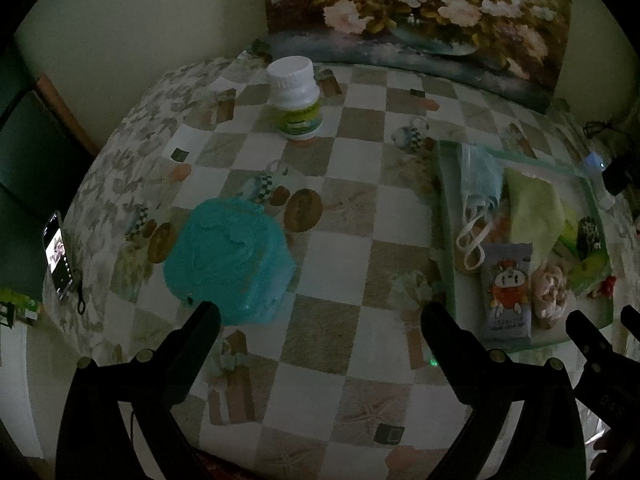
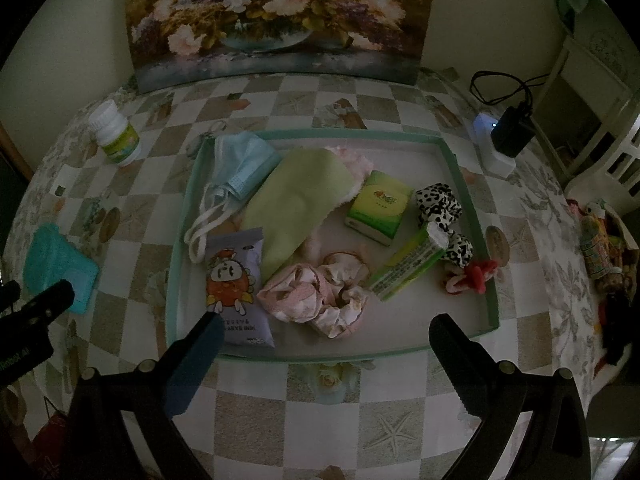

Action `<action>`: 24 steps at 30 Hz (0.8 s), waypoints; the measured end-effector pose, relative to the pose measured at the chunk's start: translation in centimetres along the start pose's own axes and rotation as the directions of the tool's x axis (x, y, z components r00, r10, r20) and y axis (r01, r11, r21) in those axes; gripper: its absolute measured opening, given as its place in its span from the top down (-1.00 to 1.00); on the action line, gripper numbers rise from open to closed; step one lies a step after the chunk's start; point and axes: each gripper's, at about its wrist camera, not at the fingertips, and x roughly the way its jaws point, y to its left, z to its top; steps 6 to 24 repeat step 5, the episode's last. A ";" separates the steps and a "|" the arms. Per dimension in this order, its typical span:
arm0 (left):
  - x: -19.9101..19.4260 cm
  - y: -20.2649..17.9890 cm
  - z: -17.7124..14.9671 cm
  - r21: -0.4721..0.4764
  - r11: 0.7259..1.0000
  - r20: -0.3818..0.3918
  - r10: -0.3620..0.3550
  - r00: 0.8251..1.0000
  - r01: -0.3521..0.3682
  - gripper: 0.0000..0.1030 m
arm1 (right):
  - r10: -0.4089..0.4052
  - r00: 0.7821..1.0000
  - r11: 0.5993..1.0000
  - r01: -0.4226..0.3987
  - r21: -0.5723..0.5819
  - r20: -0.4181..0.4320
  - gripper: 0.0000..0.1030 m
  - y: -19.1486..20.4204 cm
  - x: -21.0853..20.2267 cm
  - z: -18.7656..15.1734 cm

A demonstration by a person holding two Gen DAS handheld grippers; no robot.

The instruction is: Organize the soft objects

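- Left gripper (image 1: 320, 312) hangs above the checkered tablecloth (image 1: 344, 240), its jaws spread wide with nothing between them; the tip of its left finger sits just in front of the teal cloth (image 1: 228, 260)
- Right gripper (image 2: 324, 328) hovers over the near edge of the green-rimmed tray (image 2: 472, 208), jaws likewise wide apart and empty
- Teal cloth lies folded on the tablecloth toward the table's left edge, well apart from the tray (it is the only soft item seen outside it)
- White pill bottle (image 1: 295, 96) with a green label stands upright near the table's far edge, beyond the teal cloth
- Inside the tray, at its far left corner, lies a blue face mask (image 2: 244, 164) with its white ear loops trailing toward the near side
- Light green cloth (image 2: 300, 204) lies diagonally beside the mask, touching it
- Cartoon-printed packet (image 2: 236, 280) rests near the tray's near left corner, partly under the right gripper's left finger
- Pink crumpled fabric (image 2: 320, 292) sits in the tray's middle near the front
- Two green tissue packs (image 2: 380, 208) lie right of centre, the nearer one tilted
- Black-and-white spotted scrunchie (image 2: 438, 204) and a small red item (image 2: 478, 276) sit by the tray's right edge
- Floral painting (image 2: 280, 12) leans against the wall at the table's far edge
- Phone (image 1: 58, 256) with a lit screen stands off the table's left edge
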 end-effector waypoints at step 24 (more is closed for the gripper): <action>0.1 0.1 0.1 0.001 1.000 -0.003 0.001 1.000 -0.001 -0.95 | 0.000 1.000 1.000 0.000 -0.001 0.000 -1.00 -0.3 0.1 -0.1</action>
